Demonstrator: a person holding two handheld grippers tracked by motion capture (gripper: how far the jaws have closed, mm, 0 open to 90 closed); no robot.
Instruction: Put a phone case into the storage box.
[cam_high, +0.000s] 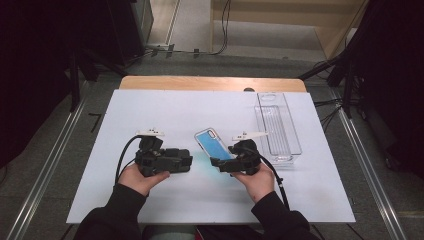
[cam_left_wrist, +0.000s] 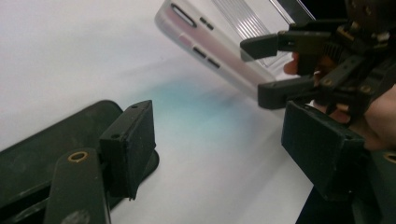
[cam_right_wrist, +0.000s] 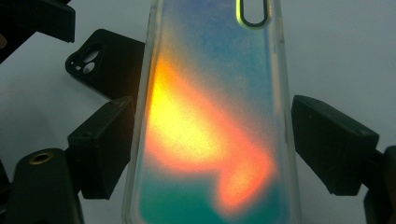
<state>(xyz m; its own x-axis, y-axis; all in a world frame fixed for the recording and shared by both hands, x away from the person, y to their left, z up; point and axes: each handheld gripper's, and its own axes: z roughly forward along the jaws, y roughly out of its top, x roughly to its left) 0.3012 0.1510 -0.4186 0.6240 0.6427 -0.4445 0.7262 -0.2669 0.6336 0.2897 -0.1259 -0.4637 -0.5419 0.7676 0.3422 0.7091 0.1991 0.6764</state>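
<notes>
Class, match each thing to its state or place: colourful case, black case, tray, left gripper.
Column one:
1 colourful case
2 black case
3 tray
4 left gripper

Column two:
A open, nothing between its jaws
B flat on the table, near the person's left hand
C clamped in the right gripper
D at the table's far right

Pairs: 1-C, 2-B, 3-D, 4-A

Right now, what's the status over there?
Right gripper shut on translucent blue-orange phone case, lifted. Left gripper open by black phone case. Clear plastic tray stands aside.
</notes>
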